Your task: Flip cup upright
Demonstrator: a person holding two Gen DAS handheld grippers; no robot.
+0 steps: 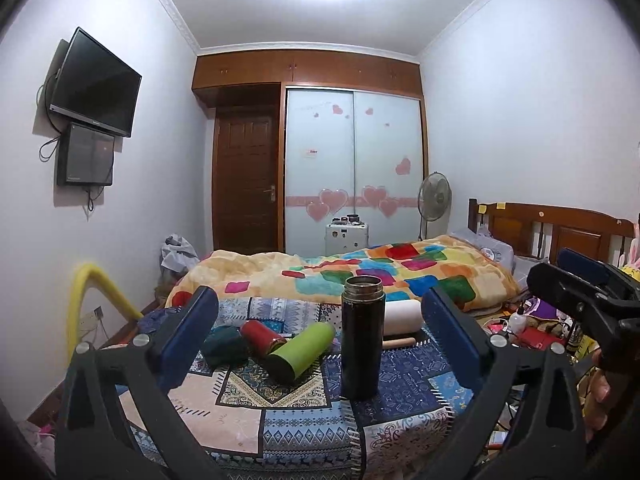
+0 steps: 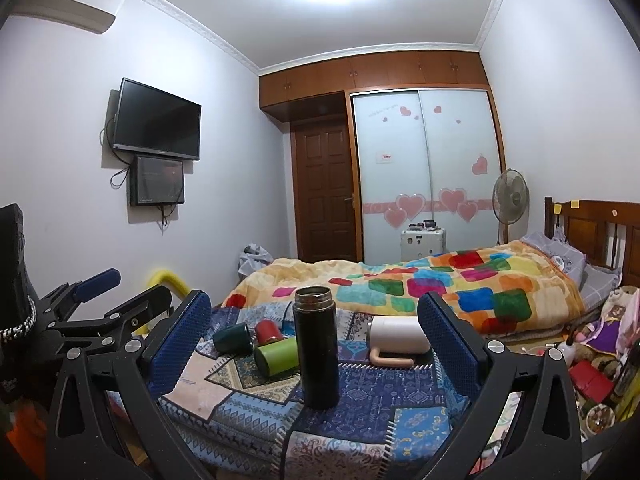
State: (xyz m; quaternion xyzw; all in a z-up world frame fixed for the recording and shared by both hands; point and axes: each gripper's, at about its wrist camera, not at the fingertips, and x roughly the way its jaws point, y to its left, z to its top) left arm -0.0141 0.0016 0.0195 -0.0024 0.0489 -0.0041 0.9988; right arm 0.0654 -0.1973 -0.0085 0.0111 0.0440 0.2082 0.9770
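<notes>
A tall black flask (image 1: 362,338) stands upright with its mouth open on the patterned cloth (image 1: 248,408); it also shows in the right wrist view (image 2: 317,346). A green cup (image 1: 302,351), a red cup (image 1: 262,336) and a dark green cup (image 1: 224,344) lie on their sides to its left. A white mug (image 2: 398,335) with a pink handle lies on its side behind it. My left gripper (image 1: 320,332) is open, jaws wide either side of the flask, short of it. My right gripper (image 2: 314,336) is open likewise. Both are empty.
The cloth (image 2: 360,400) covers a small table before a bed with a colourful blanket (image 1: 360,268). Clutter lies on the floor at right (image 2: 592,364). A yellow tube (image 1: 86,292) stands at left. The right gripper shows at the left view's right edge (image 1: 588,296).
</notes>
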